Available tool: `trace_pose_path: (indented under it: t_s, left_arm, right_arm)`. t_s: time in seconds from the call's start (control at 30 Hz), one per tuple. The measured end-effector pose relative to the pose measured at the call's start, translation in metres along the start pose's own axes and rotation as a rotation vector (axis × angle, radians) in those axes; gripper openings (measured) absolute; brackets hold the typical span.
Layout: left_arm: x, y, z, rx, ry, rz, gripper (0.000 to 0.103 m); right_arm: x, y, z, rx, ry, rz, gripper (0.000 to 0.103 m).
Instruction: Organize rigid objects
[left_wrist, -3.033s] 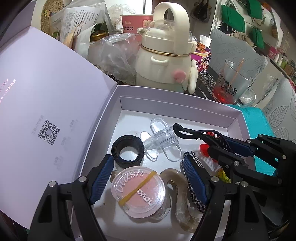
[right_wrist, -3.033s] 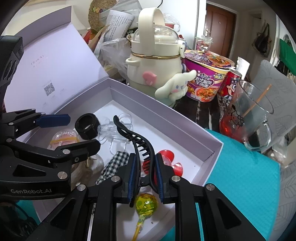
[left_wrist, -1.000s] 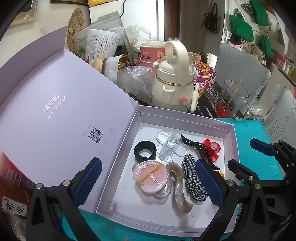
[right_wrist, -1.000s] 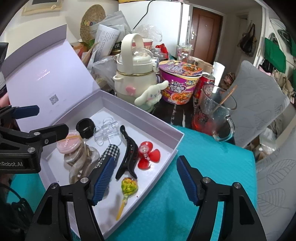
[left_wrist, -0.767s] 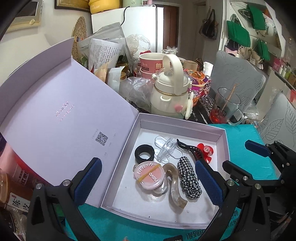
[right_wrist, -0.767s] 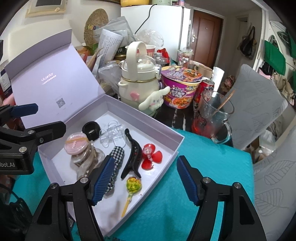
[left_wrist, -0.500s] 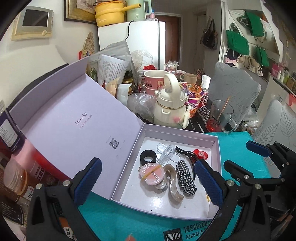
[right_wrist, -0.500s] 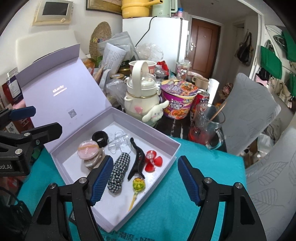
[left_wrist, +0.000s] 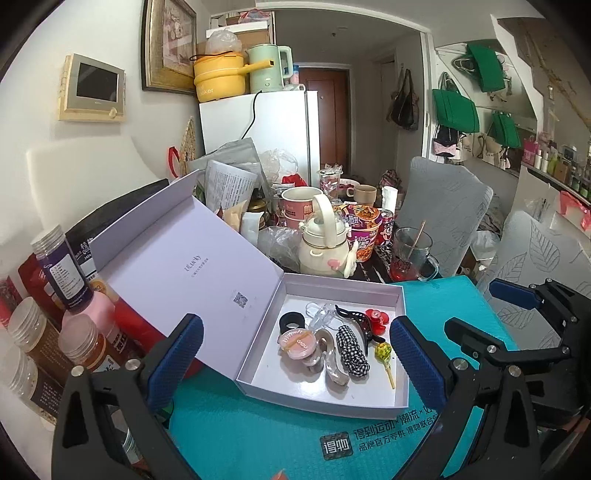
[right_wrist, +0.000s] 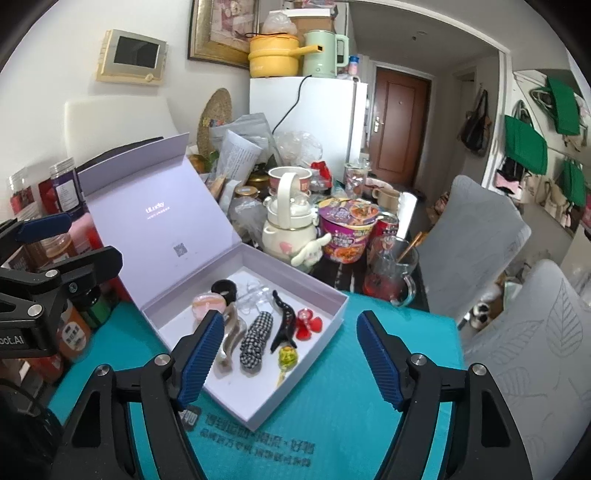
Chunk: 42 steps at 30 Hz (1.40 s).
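Left gripper (left_wrist: 295, 354) jaws wide open, empty; right gripper (right_wrist: 288, 354) same. Box (left_wrist: 400, 384) ahead between both jaw pairs, lid up. Clear clip (left_wrist: 319, 315) hard to resolve; black claw clip (right_wrist: 282, 325) partly covers red flower clip (right_wrist: 308, 323).

A lilac box (left_wrist: 400, 373) is sitting open on the teal mat, lid leaning back. Inside are lying a black ring (left_wrist: 291, 321), clear clip (left_wrist: 320, 314), black claw clip (left_wrist: 356, 323), red flower (left_wrist: 377, 317), blush pot (left_wrist: 297, 341), checked scrunchie (left_wrist: 351, 350) and lollipop (left_wrist: 383, 350).
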<state>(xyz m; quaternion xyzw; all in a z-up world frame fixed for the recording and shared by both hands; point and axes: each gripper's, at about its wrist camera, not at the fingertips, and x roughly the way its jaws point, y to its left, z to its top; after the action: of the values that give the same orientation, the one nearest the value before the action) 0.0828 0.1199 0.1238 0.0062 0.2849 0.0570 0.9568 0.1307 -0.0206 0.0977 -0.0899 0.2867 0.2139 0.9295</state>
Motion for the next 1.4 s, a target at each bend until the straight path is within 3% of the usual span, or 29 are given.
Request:
trace_pose_path:
  t_s: [0.73, 1.4]
  left_arm:
    - [-0.057, -0.005, -0.060, -0.026, -0.012, -0.029, 0.103]
    - [-0.044, 0.009, -0.095, -0.096, 0.066, -0.071, 0.103]
  right_arm:
    - [-0.061, 0.025, -0.054, 0.009, -0.030, -0.021, 0.076]
    - [-0.069, 0.037, -0.088, 0.034, 0.006, -0.030, 0.076]
